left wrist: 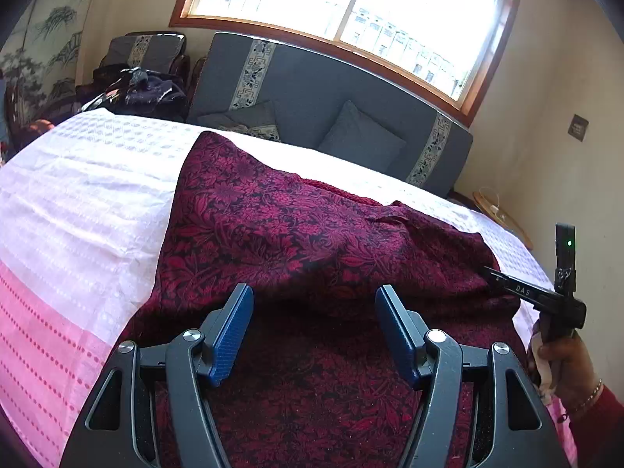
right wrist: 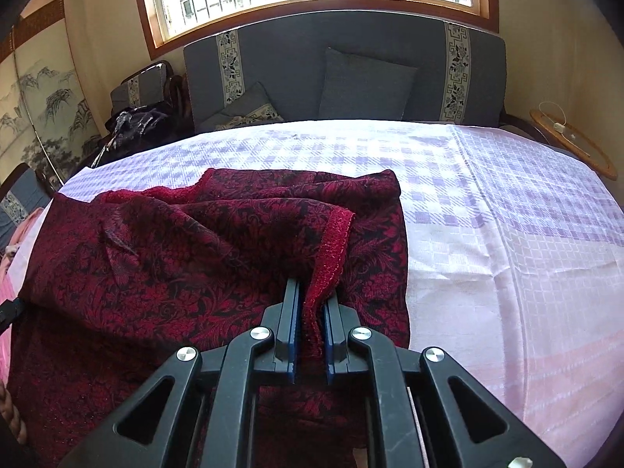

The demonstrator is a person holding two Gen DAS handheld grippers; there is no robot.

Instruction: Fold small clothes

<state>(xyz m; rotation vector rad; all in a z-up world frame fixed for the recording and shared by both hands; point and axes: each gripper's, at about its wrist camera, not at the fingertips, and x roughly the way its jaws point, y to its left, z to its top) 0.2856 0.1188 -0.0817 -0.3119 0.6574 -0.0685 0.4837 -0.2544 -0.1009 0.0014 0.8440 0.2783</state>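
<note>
Pink-and-white waffle-weave bedspread (left wrist: 78, 202), checked texture, covers the bed. Dark red floral-patterned garment (left wrist: 296, 234), soft woven cloth, lies rumpled across the bed's near edge. Left gripper (left wrist: 314, 312): ribbed blue pads spread apart above the cloth, nothing between them. Right gripper (right wrist: 312, 312): blue pads pinched on the garment's fuzzy red hem (right wrist: 331, 257), lifting a fold.
</note>
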